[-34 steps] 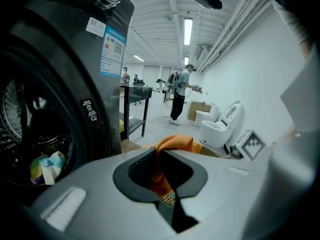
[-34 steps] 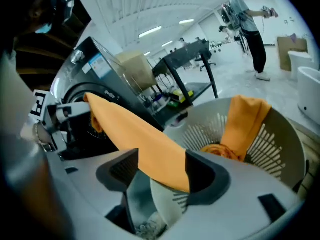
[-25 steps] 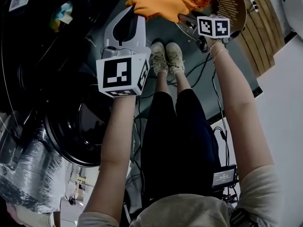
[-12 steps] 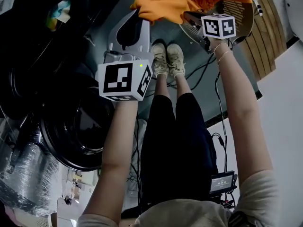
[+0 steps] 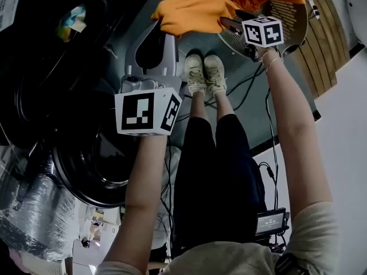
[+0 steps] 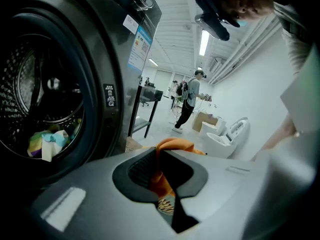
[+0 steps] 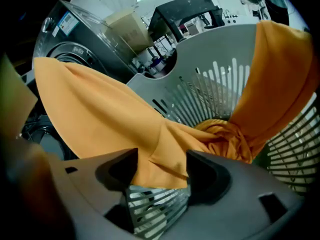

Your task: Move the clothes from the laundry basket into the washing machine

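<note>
Dark floor fills the head view, with the washing machine [image 5: 51,85] open at the left. Only the left gripper view shows coloured clothes [image 6: 47,141] lying in its drum. The orange garment [image 5: 198,10] stretches across the top of the frame, long axis left to right, from the laundry basket [image 5: 289,16] to my left gripper [image 5: 162,30], which is clamped on its end. My right gripper [image 7: 160,166] has just been opening. Its jaws stand wide, with a loose fold between them.

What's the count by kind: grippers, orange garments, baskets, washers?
Grippers: 2 (left gripper, right gripper)
Orange garment: 1
Laundry basket: 1
Washing machine: 1
Total: 5
</note>
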A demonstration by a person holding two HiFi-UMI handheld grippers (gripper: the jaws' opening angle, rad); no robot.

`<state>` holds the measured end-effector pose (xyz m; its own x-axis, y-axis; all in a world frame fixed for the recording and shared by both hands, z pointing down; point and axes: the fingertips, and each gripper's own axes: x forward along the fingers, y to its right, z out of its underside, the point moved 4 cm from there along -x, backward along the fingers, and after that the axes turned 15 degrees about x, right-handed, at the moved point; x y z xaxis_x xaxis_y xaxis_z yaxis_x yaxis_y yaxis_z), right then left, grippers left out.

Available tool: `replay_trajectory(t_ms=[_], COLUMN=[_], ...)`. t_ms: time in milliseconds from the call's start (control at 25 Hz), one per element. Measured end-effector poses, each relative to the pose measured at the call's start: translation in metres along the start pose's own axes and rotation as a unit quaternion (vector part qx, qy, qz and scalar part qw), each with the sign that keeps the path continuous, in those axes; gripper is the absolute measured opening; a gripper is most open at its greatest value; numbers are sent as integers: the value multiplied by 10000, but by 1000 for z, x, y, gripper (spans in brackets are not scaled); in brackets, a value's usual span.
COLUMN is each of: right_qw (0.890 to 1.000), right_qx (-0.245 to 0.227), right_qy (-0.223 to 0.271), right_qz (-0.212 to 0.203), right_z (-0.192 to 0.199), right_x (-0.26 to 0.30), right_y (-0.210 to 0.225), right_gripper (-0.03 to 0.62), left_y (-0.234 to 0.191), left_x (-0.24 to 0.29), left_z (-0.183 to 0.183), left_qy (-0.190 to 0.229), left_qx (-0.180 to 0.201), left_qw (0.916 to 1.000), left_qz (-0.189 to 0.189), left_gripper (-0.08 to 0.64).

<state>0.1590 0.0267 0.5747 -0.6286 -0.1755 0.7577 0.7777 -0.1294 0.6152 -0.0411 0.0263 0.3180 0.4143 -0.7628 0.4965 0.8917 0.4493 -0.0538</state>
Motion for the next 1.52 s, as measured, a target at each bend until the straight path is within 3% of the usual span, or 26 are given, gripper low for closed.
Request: replay_trajectory(t_ms=[160, 240, 320, 360, 480, 680, 960, 1040, 1120, 1240, 1520], right_qw=[9995, 9994, 9994, 9995, 9990, 9925, 9736, 9683, 9638, 9571, 9456], right_qx=[-159, -210, -218, -240, -250, 35, -25, -261, -575, -952, -1118], right_qy=[-101, -72, 10, 59, 334, 1161, 2050, 2128, 2122, 2077, 1908], right_qz=[-254, -270, -250, -210, -138, -374, -1000, -1285, -1508, -1783, -2385], right_z=[-9, -12, -16, -19, -24, -36, -56, -64, -71, -79, -71], right_x=[25, 33, 36, 35, 18, -42, -134, -157, -176, -199, -221], right_y=[-4, -10, -15, -16, -19, -33, -90, -122, -154, -194, -258], right_gripper=[279, 255, 52, 28, 21, 21, 21, 21, 21, 21, 21], left_y=[-5, -7, -8, -8, -8, 0, 45, 60, 72, 85, 95], left_x=[-1, -4, -4, -3, -2, 6, 16, 19, 23, 24, 24], left_z=[4, 8, 12, 13, 17, 25, 13, 7, 0, -11, -31], left_qy=[-26, -65, -74, -61, -151, -394, -354, -286, -226, -237, -136], left_qx=[-6, -26, -63, -76, -46, -227, -411, -442, -438, -120, 712], left_qw=[10000, 10000, 9999, 9999, 9998, 9990, 9940, 9911, 9879, 9850, 9799], left_qz=[-38, -60, -97, -113, -141, 46, 946, 1219, 1472, 1705, 1860], left_gripper=[34, 34, 34, 34, 34, 34, 38, 78, 173, 279, 304])
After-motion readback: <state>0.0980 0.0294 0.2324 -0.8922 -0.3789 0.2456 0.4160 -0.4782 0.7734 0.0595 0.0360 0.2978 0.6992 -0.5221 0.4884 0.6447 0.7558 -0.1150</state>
